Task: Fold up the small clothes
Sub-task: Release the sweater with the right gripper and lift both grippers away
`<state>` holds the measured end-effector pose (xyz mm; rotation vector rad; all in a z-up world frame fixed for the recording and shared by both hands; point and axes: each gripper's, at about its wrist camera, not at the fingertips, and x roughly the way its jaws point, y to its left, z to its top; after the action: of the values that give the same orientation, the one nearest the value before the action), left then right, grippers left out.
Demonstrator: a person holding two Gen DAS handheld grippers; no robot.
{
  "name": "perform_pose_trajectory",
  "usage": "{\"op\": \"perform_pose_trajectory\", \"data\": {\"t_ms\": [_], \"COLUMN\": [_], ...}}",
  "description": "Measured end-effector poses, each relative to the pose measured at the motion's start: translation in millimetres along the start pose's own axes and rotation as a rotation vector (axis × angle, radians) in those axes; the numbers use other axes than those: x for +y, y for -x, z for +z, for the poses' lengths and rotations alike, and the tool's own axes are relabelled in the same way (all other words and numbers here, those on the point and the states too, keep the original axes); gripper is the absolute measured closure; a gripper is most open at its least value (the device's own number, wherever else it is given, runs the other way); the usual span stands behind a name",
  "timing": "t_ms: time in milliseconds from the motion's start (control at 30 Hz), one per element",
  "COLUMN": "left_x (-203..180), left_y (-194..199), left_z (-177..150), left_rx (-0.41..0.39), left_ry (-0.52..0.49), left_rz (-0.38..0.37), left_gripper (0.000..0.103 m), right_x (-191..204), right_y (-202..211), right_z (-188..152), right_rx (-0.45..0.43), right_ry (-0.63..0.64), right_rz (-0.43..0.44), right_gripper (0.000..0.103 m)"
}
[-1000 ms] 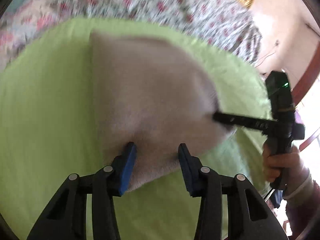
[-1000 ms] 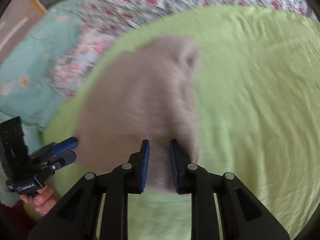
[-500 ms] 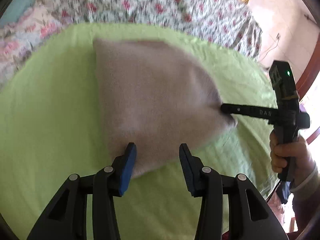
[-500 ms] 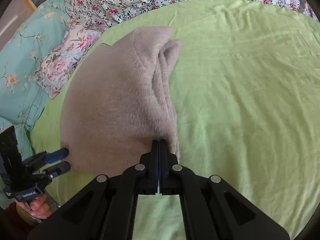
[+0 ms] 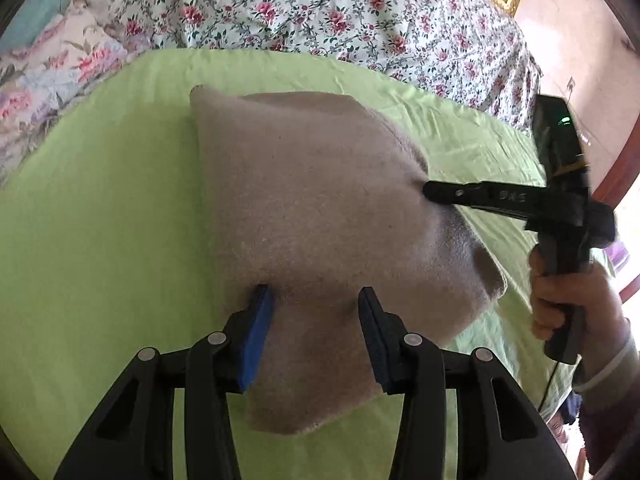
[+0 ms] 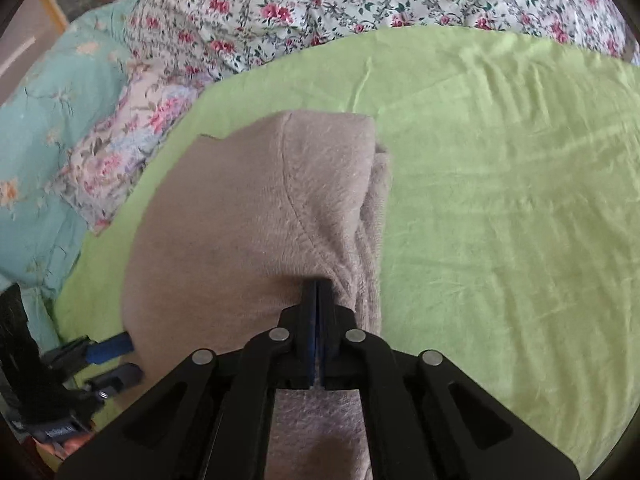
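With the right gripper [image 6: 316, 292] clamped shut on the fuzzy beige knit garment [image 5: 320, 216], the wide-open, empty left gripper [image 5: 316, 300] best pinched the near hem before lifting evenly.

Garment [image 5: 312, 216]: plain beige-taupe, fuzzy.
Sheet [image 6: 500, 208] under the garment: bright lime green, unpatterned.
Quilt [image 5: 320, 12] beyond the sheet: white with pink-red roses and dark green leaves.
Pillow [image 6: 44, 128] beside the sheet: teal, faint floral sprigs.
Left gripper [image 5: 316, 304]: black, blue pads.
Right gripper [image 6: 318, 292]: black, blue pads.
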<state>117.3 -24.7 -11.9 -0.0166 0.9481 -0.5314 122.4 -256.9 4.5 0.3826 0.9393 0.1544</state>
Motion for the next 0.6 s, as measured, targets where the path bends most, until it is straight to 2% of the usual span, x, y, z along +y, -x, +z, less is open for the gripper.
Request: {"op": "perform_pose_trajectory", "data": {"t_ms": [33, 167, 233, 367, 433, 500, 567, 600], "left_x": [-0.1, -2.1, -3.3, -1.6, -2.7, -2.7, -5.1, -5.5], "left_y": [3.6, 19.4, 30.8, 50.7, 60.6, 68.3, 73.9, 77.7], "left_z": [-0.8, -8.5, -16.3, -33.8, -43.0, -51.1, -57.8, -61.0], "left_rx": [0.001, -0.003, 0.0, 0.008, 0.006, 0.012, 0.02, 0.017], "left_ry": [0.007, 0.019, 0.026, 0.037, 0.028, 0.009, -0.006, -0.013], "left_rz": [-0.004, 0.016, 0.047, 0.137, 0.195, 0.248, 0.299, 0.317], "left_gripper": [0.057, 0.056, 0.051, 0.021, 0.018, 0.012, 0.008, 0.006], "right_x": [2.6, 14.1, 17.8, 20.2, 19.2, 16.9, 15.1, 14.5], "right_y": [6.0, 36.1, 50.5, 70.6, 79.5, 86.5, 93.5, 97.9], "right_z": [-2.7, -20.9, -34.9, -61.0, -73.4, -86.1, -98.5, -105.5], "right_rx": [-0.008, -0.028, -0.028, -0.015, -0.011, -0.004, -0.011, -0.022], "right_ry": [0.0, 0.024, 0.037, 0.046, 0.048, 0.048, 0.053, 0.062], "right_rz": [0.004, 0.028, 0.038, 0.037, 0.023, -0.001, -0.015, -0.022], "right_gripper": [0.099, 0.099, 0.099, 0.099, 0.098, 0.084, 0.037, 0.032]}}
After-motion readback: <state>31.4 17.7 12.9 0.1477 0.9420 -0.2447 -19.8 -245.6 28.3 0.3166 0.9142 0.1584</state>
